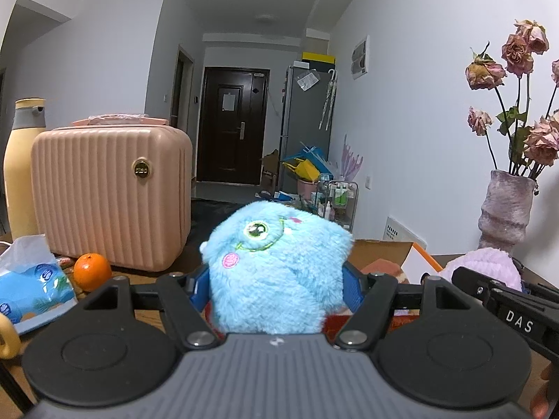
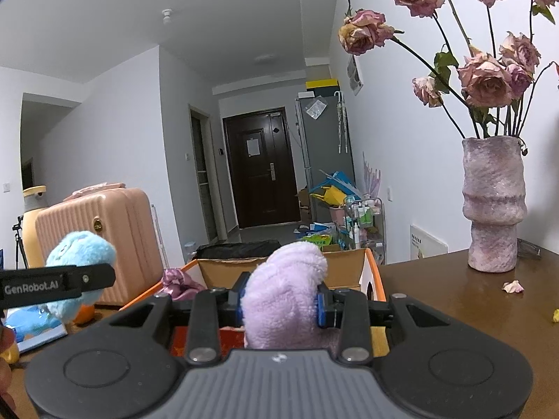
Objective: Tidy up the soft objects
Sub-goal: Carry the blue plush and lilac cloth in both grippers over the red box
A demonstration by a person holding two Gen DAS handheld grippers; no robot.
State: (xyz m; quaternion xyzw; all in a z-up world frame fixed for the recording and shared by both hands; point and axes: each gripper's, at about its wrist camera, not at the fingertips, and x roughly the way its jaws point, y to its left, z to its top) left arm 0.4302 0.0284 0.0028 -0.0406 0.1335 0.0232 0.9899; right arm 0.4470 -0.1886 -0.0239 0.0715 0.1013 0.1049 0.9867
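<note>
My left gripper (image 1: 276, 289) is shut on a fluffy blue plush toy (image 1: 276, 262) with a green eye and pink cheek, held up in the air. The toy also shows in the right wrist view (image 2: 80, 255) at the left. My right gripper (image 2: 281, 303) is shut on a soft lilac plush bundle (image 2: 283, 293), which also shows in the left wrist view (image 1: 485, 265) at the right. Both are held over an open cardboard box (image 2: 374, 272) with orange edges. A purple satin cloth (image 2: 178, 279) lies by the box's left side.
A pink ribbed suitcase (image 1: 111, 192), a yellow bottle (image 1: 21, 167), an orange (image 1: 91, 269) and a tissue pack (image 1: 31, 286) stand at the left. A vase (image 2: 492, 206) of dried roses stands on the brown table (image 2: 454, 300) at the right, with fallen petals (image 2: 513, 286) nearby.
</note>
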